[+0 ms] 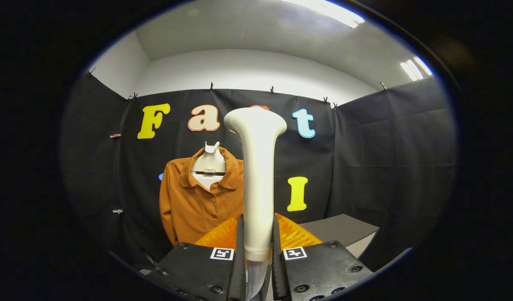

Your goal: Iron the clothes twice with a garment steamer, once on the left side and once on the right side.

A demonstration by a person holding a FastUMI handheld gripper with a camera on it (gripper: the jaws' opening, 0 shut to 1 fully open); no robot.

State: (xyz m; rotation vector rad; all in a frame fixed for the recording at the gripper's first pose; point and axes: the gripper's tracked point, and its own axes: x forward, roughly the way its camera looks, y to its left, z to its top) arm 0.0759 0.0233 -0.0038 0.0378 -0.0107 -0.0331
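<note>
A white garment steamer (pixel 257 184) stands upright between my fingers, its wide head at the top. My gripper (pixel 257 234) is shut on its handle, with both pads pressed against the sides. Beyond the fingers, slightly to the left, an orange-brown shirt (pixel 197 200) hangs on a white hanger form (pixel 209 163) against the booth's black cloth wall. The steamer covers the shirt's right side. The steamer's head is well short of the shirt and not touching it.
A grey table (pixel 342 230) sits beyond the right finger, low against the cloth wall. Black cloth walls close the booth on the left, back and right. Small clips (pixel 115 135) stick out from the left wall.
</note>
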